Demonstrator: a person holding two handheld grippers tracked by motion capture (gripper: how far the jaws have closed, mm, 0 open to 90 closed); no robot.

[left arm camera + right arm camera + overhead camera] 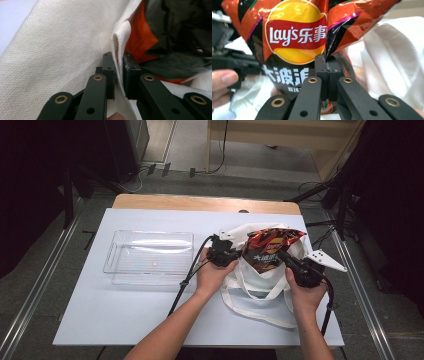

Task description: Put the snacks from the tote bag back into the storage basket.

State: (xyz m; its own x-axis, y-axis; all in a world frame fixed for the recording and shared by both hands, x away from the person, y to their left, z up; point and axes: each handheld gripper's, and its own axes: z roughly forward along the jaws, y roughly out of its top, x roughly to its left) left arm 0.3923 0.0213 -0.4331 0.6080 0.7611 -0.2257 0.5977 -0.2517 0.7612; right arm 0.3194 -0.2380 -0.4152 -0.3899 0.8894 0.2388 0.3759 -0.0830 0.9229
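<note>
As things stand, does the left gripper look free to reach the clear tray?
Probably not right away. The left gripper is shut on the white tote bag's rim, holding it open. The clear tray lies just beside it with bare table between, so only the grip hinders.

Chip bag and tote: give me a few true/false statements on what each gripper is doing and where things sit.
1. The right gripper is shut on the Lay's chip bag. True.
2. The left gripper holds the chip bag. False: it pinches the edge of the white tote bag.
3. The chip bag lies in the clear plastic tray. False: it sticks out of the tote bag.
4. The tray sits to the left of the tote bag in the high view. True.
</note>
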